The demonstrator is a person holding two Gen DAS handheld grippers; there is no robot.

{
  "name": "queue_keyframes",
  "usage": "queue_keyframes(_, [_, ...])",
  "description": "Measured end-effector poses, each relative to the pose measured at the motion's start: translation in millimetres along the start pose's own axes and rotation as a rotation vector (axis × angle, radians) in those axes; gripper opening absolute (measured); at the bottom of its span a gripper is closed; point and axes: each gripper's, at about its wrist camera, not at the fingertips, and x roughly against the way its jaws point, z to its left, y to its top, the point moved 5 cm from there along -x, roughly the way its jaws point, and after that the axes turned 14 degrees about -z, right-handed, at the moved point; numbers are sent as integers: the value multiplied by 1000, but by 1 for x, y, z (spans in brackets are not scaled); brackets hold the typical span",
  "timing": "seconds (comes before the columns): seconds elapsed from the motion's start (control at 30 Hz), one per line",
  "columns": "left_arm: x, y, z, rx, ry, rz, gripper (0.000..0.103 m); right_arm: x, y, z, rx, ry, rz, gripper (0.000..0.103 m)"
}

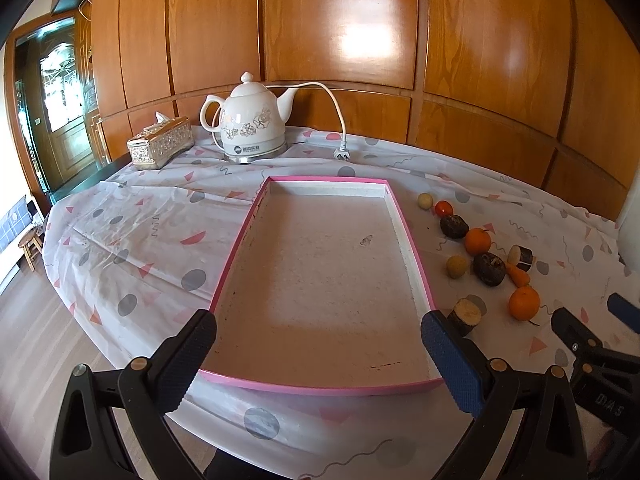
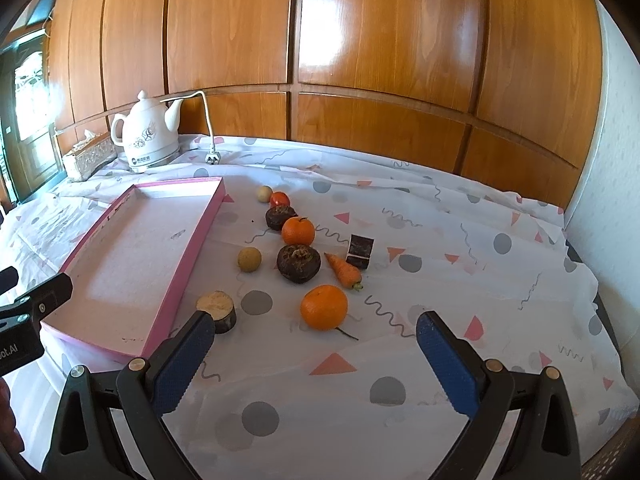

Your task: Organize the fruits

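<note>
A shallow pink-rimmed tray (image 1: 412,236) (image 2: 200,236) lies empty on the table. Right of it lie loose produce: two oranges (image 2: 324,307) (image 2: 298,231), two dark round fruits (image 2: 298,263) (image 2: 280,217), a small carrot (image 2: 343,270), a red tomato (image 2: 279,199), two pale balls (image 2: 249,259) (image 2: 264,193), and two cut dark-skinned stubs (image 2: 218,309) (image 2: 360,251). My left gripper (image 1: 316,354) is open and empty over the tray's near end. My right gripper (image 2: 314,358) is open and empty, just short of the near orange (image 1: 524,303).
A white kettle (image 1: 250,124) with its cord and plug (image 1: 342,155) stands at the back, beside a patterned tissue box (image 1: 160,146). Wood panelling (image 2: 360,60) backs the table. The cloth-covered table edge (image 1: 80,304) drops off at left.
</note>
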Motion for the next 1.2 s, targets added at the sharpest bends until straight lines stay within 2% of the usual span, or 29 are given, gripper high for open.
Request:
queue_keyframes(0.27, [0,0,-3,-5,-11,3,103,-3,10,-7,40,4,-1,103])
queue_keyframes(0.6, [-1,2,-13,-9,-52,11,103,-11,31,-18,104,100,62,103])
queue_keyframes(0.73, [-1,4,-18,-15,-75,10,103,-17,37,-30,119,138,105,103])
queue_keyframes(0.97, [-3,4,-27,-11,-123,25,103,-31,45,-57,178,173,117,103])
queue_keyframes(1.2, [-5,4,-40,-18,-188,46,103,-55,35,-84,220,186,137,102])
